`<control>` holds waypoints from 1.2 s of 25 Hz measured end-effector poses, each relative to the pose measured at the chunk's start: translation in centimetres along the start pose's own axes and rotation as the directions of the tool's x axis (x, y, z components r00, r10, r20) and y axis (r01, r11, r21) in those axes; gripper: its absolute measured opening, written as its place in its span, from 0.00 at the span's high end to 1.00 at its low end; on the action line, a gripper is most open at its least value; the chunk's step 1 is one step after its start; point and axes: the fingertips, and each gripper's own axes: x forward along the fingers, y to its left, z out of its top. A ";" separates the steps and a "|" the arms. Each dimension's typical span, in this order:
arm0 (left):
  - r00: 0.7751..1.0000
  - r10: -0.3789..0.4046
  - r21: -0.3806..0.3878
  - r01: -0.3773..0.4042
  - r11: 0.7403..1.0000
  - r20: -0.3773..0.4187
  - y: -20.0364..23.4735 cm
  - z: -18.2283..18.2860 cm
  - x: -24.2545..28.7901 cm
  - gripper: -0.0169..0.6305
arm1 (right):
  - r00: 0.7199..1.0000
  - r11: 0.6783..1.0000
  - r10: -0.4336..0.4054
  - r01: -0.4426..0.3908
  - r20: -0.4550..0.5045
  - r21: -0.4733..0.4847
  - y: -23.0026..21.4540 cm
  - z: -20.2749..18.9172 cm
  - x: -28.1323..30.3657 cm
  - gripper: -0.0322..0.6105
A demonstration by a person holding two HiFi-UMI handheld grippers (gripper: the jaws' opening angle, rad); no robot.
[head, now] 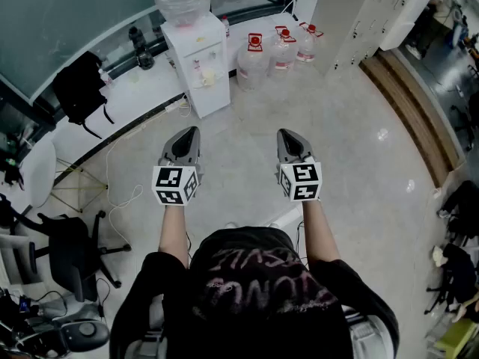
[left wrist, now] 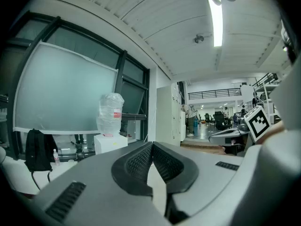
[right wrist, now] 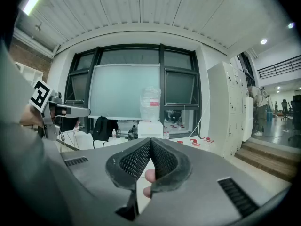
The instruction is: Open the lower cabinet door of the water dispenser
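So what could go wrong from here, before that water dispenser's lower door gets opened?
Both the left gripper and the right gripper are shut, and the water dispenser stands some way off, so jaws arriving shut might just knock its lower door. The white cable on the floor to the left could trip the person walking over. The water jugs beside the dispenser might get bumped.

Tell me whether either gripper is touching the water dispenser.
No: in the head view the left gripper and right gripper are held well short of the water dispenser.
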 end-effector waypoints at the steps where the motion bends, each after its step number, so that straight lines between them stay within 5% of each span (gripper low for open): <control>1: 1.000 -0.002 0.000 0.002 1.000 0.000 0.1 0.0 0.0 0.95 | 1.000 1.000 -0.002 0.002 0.000 -0.004 0.1 0.1 0.1 0.93; 19: 0.999 -0.023 -0.038 0.021 0.999 -0.035 1.1 -2.4 -0.7 0.95 | 0.999 1.000 -0.023 0.024 -0.034 0.013 1.3 -1.3 0.2 0.93; 30: 0.994 -0.013 -0.073 0.005 0.997 -0.108 3.7 -5.3 6.8 0.95 | 0.996 0.999 -0.010 0.014 -0.092 0.038 -2.8 -2.7 8.2 0.93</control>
